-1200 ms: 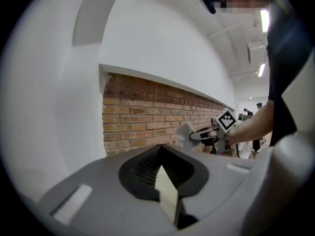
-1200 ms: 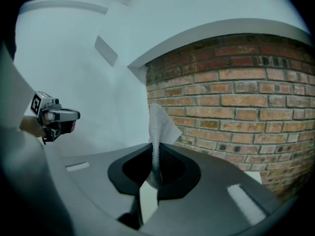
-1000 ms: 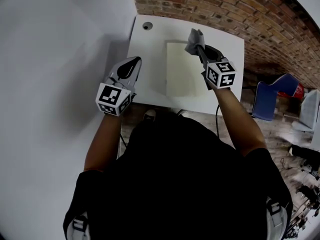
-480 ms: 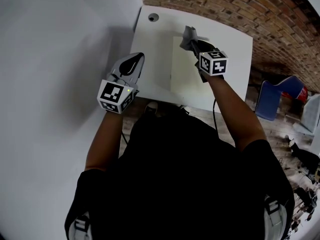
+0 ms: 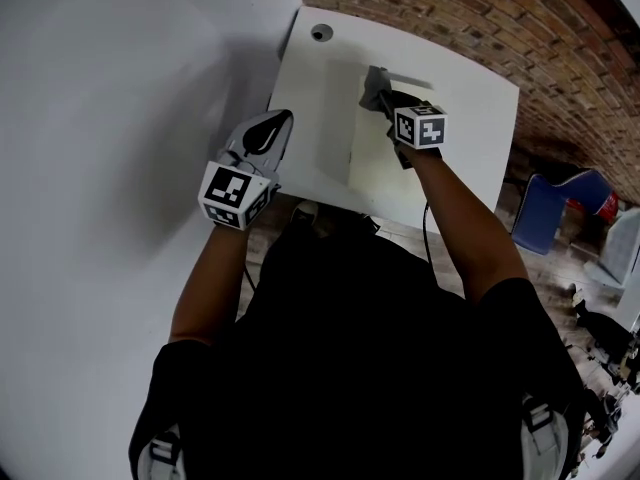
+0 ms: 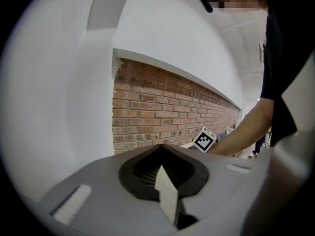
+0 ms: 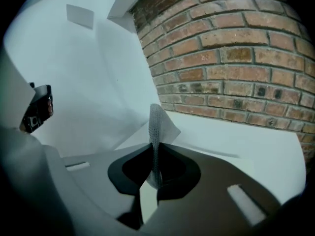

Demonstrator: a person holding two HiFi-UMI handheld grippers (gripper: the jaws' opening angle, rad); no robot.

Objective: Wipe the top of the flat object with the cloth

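White table (image 5: 310, 118) w/ pale flat object (image 5: 375, 163) lying on it.

Red brick wall (image 5: 450, 18) blocks me beyond the white square table (image 5: 315, 98); smooth white wall (image 5: 120, 118) closes its left side.

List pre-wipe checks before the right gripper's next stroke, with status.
1. Cloth clamped in right gripper: ok. The jaws are shut on it and it pokes up between them.
2. Cloth over the flat object: ok. It is at the far left corner in the head view.
3. Cloth pressed onto the top: cannot tell.
4. Left gripper out of the wiping path: ok. It is shut and empty, by the table's left edge.
5. Flat object held down: not ok. The left gripper is apart from it.
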